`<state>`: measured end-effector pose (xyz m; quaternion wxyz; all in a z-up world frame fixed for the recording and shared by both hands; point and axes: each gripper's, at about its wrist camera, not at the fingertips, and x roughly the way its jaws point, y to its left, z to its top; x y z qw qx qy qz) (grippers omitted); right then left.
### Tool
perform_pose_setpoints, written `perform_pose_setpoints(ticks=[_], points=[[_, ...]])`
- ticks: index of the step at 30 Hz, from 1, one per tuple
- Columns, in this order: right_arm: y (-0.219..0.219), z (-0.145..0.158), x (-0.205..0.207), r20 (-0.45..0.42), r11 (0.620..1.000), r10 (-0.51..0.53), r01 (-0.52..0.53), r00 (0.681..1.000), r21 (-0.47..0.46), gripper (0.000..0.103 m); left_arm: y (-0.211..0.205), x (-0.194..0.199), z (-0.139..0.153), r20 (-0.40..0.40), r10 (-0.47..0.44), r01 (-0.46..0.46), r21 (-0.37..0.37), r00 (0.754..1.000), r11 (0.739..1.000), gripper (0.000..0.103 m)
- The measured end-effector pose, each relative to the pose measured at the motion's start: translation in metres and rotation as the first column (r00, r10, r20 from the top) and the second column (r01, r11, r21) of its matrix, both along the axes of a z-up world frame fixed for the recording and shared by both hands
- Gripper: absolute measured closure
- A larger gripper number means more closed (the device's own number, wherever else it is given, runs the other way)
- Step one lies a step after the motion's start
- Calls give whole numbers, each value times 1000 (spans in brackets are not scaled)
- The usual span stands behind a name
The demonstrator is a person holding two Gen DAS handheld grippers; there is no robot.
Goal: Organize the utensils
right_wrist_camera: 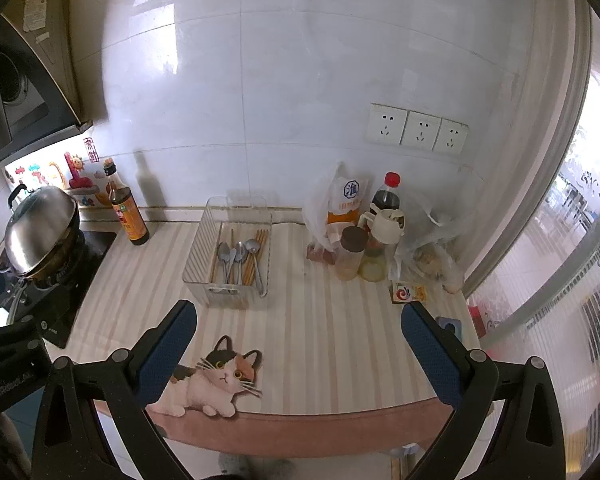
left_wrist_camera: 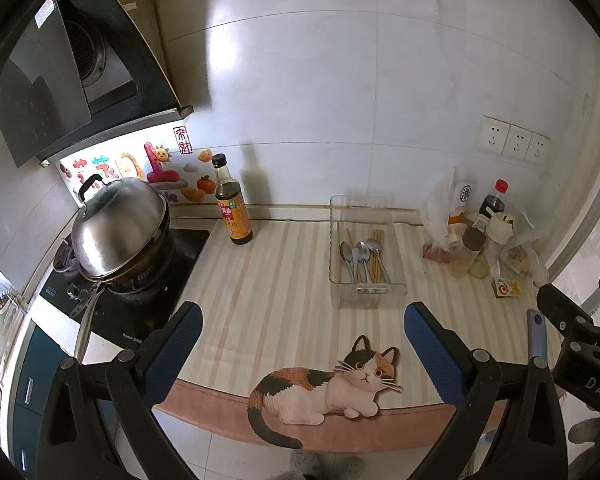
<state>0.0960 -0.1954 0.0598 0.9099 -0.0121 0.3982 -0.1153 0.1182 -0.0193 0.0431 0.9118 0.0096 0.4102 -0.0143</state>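
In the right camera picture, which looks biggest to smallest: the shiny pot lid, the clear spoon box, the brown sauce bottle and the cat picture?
1. Clear plastic utensil box and calico cat picture look alike; the cat is nearer, so unsure.
2. Shiny steel domed pot lid.
3. Brown sauce bottle with orange label.

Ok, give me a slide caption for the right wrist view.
Open right tongs hover over striped counter facing clear utensil tray of spoons and chopsticks.

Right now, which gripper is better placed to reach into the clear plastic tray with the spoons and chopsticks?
Probably the left gripper: the clear plastic tray sits nearly straight ahead between its open fingers. For the right gripper, also open, the tray lies off to the left.
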Motion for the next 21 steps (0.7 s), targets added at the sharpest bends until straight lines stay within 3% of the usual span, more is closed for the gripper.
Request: perform_pose_setpoints(ticks=[21], points=[[-7, 0, -7, 3, 1000, 11, -11, 1000, 1, 0, -1, -12, -2, -1, -4, 4, -5, 1000, 1000, 0]])
